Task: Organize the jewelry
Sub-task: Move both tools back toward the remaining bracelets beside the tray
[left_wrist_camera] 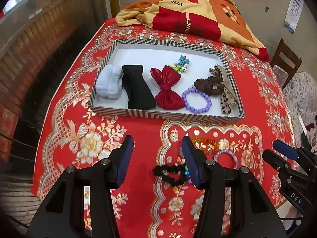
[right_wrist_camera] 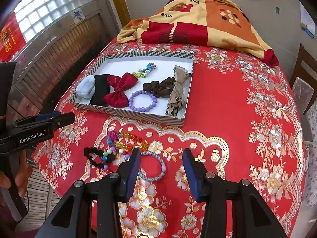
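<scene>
Your left gripper [left_wrist_camera: 157, 154] and right gripper [right_wrist_camera: 161, 163] hover with jaws apart, empty. The tray [right_wrist_camera: 126, 113] lies at twelve o'clock; loose hair ties [right_wrist_camera: 151, 166] rest on the counter [right_wrist_camera: 227, 103] beneath.

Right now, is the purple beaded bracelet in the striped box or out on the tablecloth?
In. The purple beaded bracelet lies on the striped box's white floor, beside the red bow.

Red floral cloth [left_wrist_camera: 138, 208] covers my bench. Folded blanket [left_wrist_camera: 194, 10] heaped at far end, "love" printed on it. Wooden chair [left_wrist_camera: 287, 59] at right beyond bench. Calendar [left_wrist_camera: 295, 10] on wall. Glass-block window [right_wrist_camera: 51, 6] far left.
</scene>
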`<state>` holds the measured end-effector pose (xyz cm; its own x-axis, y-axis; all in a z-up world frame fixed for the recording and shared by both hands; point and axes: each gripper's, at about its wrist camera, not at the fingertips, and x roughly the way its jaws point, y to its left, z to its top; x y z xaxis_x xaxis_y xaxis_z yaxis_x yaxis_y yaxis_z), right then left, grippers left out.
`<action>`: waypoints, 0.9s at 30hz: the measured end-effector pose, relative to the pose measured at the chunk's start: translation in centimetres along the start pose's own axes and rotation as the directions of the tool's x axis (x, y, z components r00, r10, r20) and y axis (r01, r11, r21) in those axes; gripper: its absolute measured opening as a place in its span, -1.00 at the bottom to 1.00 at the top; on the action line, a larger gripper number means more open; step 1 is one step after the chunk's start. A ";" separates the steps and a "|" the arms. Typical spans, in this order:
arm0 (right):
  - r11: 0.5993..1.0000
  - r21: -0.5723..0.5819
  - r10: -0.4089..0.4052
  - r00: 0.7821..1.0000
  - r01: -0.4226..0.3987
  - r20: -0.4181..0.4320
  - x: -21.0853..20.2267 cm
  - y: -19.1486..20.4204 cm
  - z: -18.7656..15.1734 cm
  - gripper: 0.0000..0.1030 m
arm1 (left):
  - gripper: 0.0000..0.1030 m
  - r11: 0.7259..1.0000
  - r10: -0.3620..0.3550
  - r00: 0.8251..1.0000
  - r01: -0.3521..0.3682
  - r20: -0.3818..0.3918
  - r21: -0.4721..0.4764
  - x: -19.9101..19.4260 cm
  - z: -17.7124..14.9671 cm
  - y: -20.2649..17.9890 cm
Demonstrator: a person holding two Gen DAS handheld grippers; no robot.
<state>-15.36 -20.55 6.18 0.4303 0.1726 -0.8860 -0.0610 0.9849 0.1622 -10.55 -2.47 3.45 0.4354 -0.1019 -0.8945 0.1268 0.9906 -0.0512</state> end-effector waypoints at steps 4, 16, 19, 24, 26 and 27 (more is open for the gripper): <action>1.000 -0.009 -0.003 1.000 0.003 0.012 -0.9 0.2 -0.7 -0.19 | -0.02 1.000 0.000 1.000 0.000 0.012 -0.005 -0.7 -0.8 -0.2; 1.000 -0.016 0.002 1.000 -0.001 0.012 -1.6 0.5 -1.9 -0.17 | -0.02 1.000 0.002 1.000 -0.002 0.018 0.000 -1.6 -2.2 -0.8; 1.000 -0.017 0.002 1.000 -0.001 0.013 -1.7 0.6 -1.9 -0.17 | -0.02 1.000 0.004 1.000 -0.004 0.017 -0.002 -1.7 -2.4 -0.9; 1.000 -0.018 0.004 1.000 -0.003 0.019 -1.9 0.8 -1.9 -0.16 | -0.02 1.000 0.005 1.000 -0.005 0.016 -0.001 -1.7 -2.5 -0.9; 1.000 -0.019 0.004 1.000 -0.003 0.018 -1.9 0.9 -1.9 -0.16 | -0.02 1.000 0.003 1.000 -0.003 0.015 -0.004 -1.8 -2.5 -0.8; 1.000 -0.020 0.003 1.000 -0.003 0.017 -1.8 0.9 -1.9 -0.16 | -0.02 1.000 0.003 1.000 -0.003 0.014 -0.003 -1.8 -2.6 -0.8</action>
<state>-17.90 -19.94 7.13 0.4457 0.1755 -0.8778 -0.0804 0.9845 0.1560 -13.72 -2.87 3.92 0.4482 -0.1001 -0.8883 0.1227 0.9912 -0.0498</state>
